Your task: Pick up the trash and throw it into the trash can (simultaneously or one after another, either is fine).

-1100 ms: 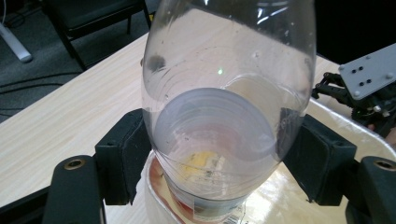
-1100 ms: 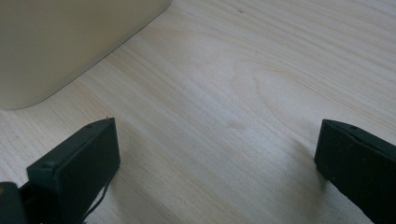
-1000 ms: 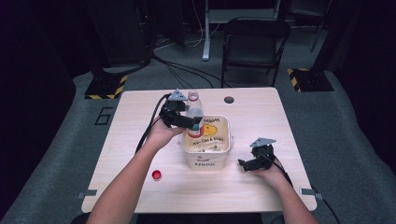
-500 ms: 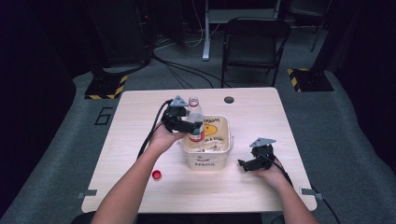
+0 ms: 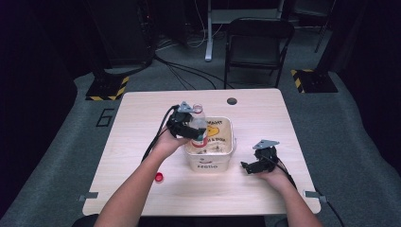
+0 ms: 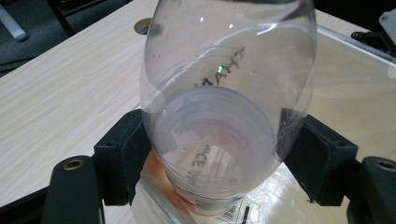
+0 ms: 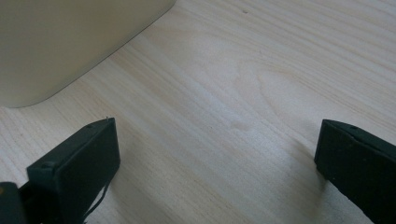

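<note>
Probably a lab: hazard-striped stand bases, floor cables, test table

My table is pale wood with a fine straight grain. On it the tub is cream, with yellow and orange art inside and dark lettering on its front. The bottle over the tub is clear, with black handwriting and a red-and-white label. Left of the tub lies a red cap. Both my claws, left claw and right claw, are black.
</note>
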A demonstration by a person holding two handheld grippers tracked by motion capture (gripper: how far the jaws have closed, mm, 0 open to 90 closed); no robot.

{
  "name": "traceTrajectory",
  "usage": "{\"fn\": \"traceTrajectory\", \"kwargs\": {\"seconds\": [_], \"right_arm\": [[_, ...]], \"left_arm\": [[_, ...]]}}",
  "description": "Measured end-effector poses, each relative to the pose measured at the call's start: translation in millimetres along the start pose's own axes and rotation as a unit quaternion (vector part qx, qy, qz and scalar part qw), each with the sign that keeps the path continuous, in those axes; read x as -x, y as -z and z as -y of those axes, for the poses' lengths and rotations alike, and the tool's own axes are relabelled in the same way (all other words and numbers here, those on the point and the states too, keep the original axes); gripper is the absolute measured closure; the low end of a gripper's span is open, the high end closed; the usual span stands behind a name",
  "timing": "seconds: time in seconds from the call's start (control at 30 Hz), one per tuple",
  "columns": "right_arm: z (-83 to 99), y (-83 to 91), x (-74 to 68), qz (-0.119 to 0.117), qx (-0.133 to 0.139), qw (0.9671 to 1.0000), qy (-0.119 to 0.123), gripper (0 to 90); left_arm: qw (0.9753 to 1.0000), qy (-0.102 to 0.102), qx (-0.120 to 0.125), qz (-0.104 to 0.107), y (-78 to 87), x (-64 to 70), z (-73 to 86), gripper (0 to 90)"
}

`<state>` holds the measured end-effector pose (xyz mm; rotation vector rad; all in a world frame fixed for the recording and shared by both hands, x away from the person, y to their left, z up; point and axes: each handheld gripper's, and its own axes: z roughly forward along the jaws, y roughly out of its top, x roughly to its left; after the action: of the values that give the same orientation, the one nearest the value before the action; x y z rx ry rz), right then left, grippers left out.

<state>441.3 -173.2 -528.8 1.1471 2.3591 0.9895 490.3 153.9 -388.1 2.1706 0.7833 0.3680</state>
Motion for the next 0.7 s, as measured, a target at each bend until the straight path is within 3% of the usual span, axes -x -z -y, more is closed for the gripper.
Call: {"fn": "traceTrajectory", "kwargs": {"seconds": [0.7], "right_arm": [[0.0,0.0,0.2,0.000,0.000,1.0000,0.003,0.0]], "left_arm": [[0.9999,-0.001,-0.015,0.004,1.0,2.3,1.2,24.6]]}}
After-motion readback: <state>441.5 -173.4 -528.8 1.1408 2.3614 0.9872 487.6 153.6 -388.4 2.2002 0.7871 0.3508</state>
